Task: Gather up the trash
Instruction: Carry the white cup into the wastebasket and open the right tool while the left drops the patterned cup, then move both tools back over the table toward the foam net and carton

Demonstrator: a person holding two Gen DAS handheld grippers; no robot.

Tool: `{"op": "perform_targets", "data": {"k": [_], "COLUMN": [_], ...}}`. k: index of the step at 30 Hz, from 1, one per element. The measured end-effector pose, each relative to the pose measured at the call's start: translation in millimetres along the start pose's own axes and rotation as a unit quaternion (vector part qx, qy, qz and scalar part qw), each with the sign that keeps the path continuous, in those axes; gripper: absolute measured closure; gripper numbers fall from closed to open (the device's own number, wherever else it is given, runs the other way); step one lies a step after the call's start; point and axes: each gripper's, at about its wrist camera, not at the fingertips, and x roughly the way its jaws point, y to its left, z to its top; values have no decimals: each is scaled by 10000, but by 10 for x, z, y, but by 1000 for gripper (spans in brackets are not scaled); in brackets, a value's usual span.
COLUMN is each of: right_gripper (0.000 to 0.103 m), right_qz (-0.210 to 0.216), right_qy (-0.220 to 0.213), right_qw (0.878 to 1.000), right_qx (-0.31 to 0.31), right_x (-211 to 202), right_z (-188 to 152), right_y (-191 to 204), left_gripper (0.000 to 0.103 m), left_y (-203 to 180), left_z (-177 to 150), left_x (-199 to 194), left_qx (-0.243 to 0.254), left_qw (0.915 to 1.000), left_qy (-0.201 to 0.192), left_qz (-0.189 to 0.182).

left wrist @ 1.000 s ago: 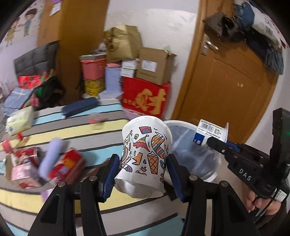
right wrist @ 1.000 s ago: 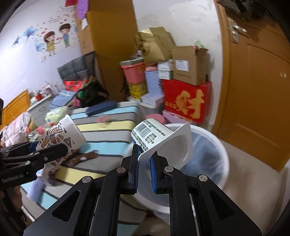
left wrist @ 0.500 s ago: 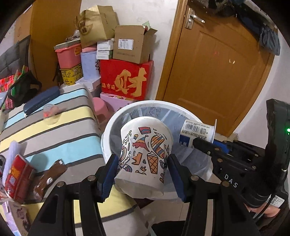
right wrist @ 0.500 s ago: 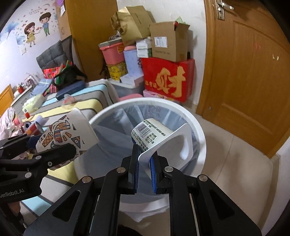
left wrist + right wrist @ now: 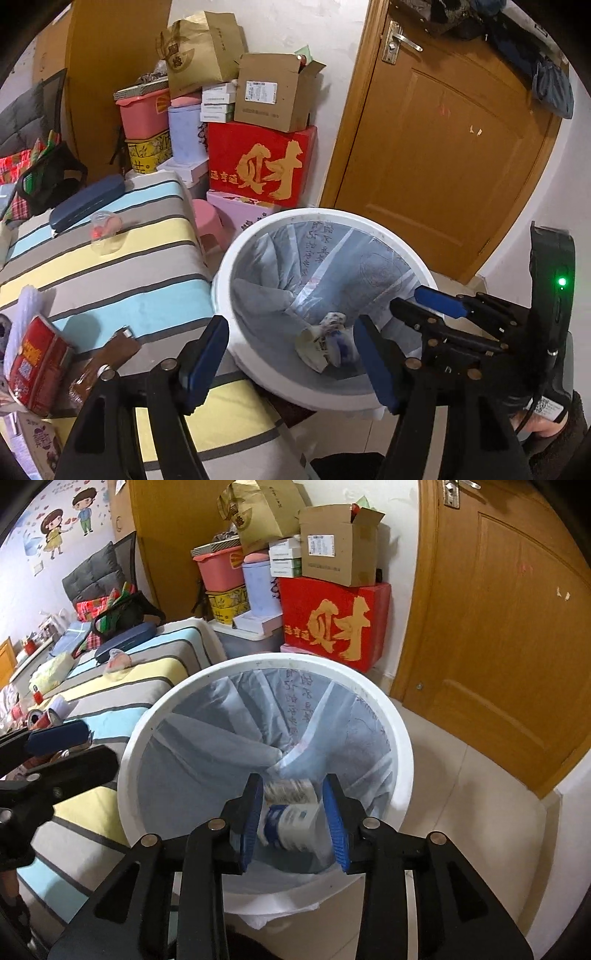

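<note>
A white trash bin (image 5: 236, 266) with a pale blue liner stands beside the striped table; it also shows in the right wrist view (image 5: 399, 738). My left gripper (image 5: 291, 354) is open and empty over the bin's near rim. The patterned paper cup (image 5: 317, 347) lies at the bottom of the bin. My right gripper (image 5: 293, 821) is open above the bin, and the white yogurt cup (image 5: 291, 821) is blurred between its fingers, inside the bin. The right gripper (image 5: 424, 301) also shows in the left wrist view.
The striped table (image 5: 122, 266) holds a red packet (image 5: 33, 365), a brown wrapper (image 5: 107, 358), a clear plastic cup (image 5: 105, 236) and a dark blue case (image 5: 86, 201). Stacked boxes (image 5: 258, 162) stand behind the bin. A wooden door (image 5: 443, 147) is at the right.
Both grippers have opened over the bin. The paper cup has dropped from the left gripper into the bin, and the yogurt cup has left the right gripper's grip.
</note>
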Motion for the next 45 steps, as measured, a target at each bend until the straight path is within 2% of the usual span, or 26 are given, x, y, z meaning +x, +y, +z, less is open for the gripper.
{"op": "perform_targets", "data": {"k": [5,16,21,28,32,39,42,45], "right_gripper": [68,68,61,60,50,50,50,50], "right_qz": [-72,300,479,772,971,1199,1277,1311], "right_qy": [-95,-561,-695,-860,-920,-998,-1038,-1003], "right_qw": [9999,9980,9964,9932,9908,9869,9854,9850], "right_qx": [41,47,-62,-163,-220,-405,-442,-492], "right_x": [-70,-327,-394,-484,-524,-561,-582,-571], "right_z": [-1,-43,-86,-184,-248,-361,-417,-449], "right_y": [35,382,607,948,1129,1465,1548,1651], "left_gripper": [33,33,33,33,32,32,32,32], "left_y": [88,446,670,994,1159,1366,1396,1457], "left_z": [-66,-457,-699,-1062,-1283,-1626,-1755,-1860], "left_x": [-260,-947,-1261,-1676,-1854,-1991,-1977,-1944], "left_qx": [-66,-421,-596,-925,-1089,-1282,-1190,-1344], "left_qw": [9997,9955,9912,9827,9782,9714,9690,9694], "left_qy": [-212,-611,-751,-920,-914,-826,-751,-685], "left_qz": [106,580,918,1315,1516,1818,2032,1939]}}
